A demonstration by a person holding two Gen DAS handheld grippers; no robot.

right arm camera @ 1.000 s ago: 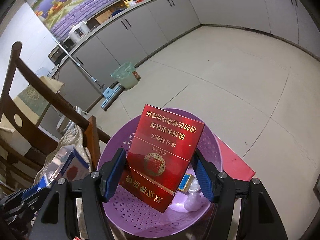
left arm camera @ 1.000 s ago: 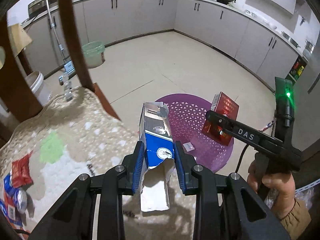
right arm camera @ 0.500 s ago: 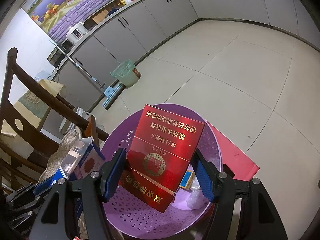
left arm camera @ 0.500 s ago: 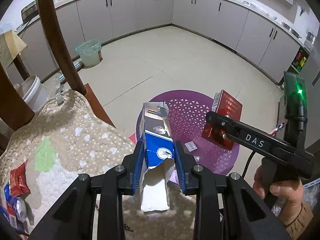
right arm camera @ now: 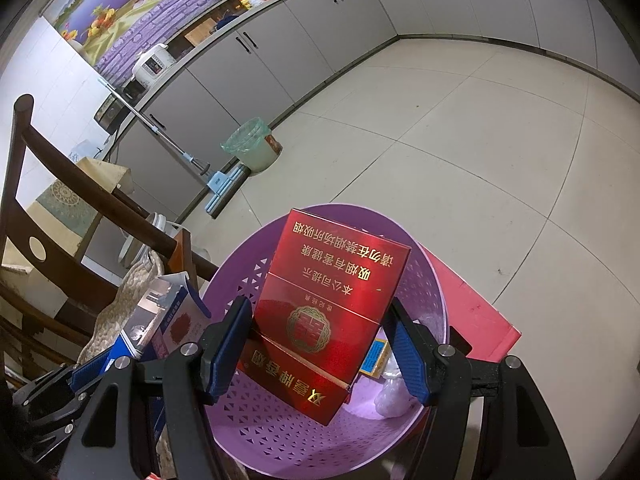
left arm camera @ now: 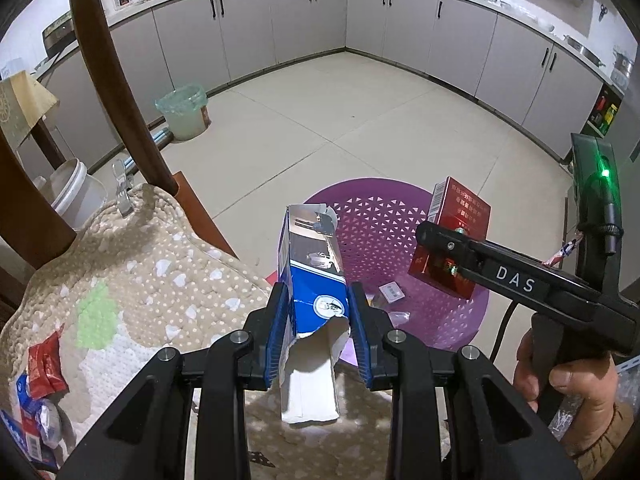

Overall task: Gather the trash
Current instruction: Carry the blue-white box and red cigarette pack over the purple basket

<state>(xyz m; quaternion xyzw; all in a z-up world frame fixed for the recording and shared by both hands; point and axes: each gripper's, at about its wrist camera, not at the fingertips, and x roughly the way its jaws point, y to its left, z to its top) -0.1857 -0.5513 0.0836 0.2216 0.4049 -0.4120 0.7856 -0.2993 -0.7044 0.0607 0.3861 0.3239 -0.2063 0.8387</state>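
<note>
Both grippers have crept forward toward the purple basket (left arm camera: pixel 384 208) since a sec ago; grips unchanged, and the milk carton now shows closer to the basket rim in the right wrist view.

Left gripper (left arm camera: pixel 318 330): jaws narrowed onto the torn blue/white milk carton (left arm camera: pixel 314 280), pads pressed on both its sides, carton upright w/ ripped-open top, torn white flap hanging below the pads. It sits at the basket's 9 o'clock edge, over the rim of the beige quilted cushion (left arm camera: pixel 140 272).

Right gripper (right arm camera: pixel 318 350): jaws spread wide, clamped on the red cigarette carton (right arm camera: pixel 332 300), pads on its two side edges. Carton tilted, held over the basket interior (right arm camera: pixel 280 432), approx center. In the left wrist view it hangs at the basket's 3 o'clock side (left arm camera: pixel 452 240).

Inside basket, ~5 o'clock of the red carton: small blue/yellow box (right arm camera: pixel 374 356) and crumpled clear wrapper (right arm camera: pixel 390 396).

On cushion at 8 o'clock from the left gripper: red snack packets (left arm camera: pixel 44 364). Green-lined bin (left arm camera: pixel 184 110) stands well apart at 11 o'clock by the cabinets.
</note>
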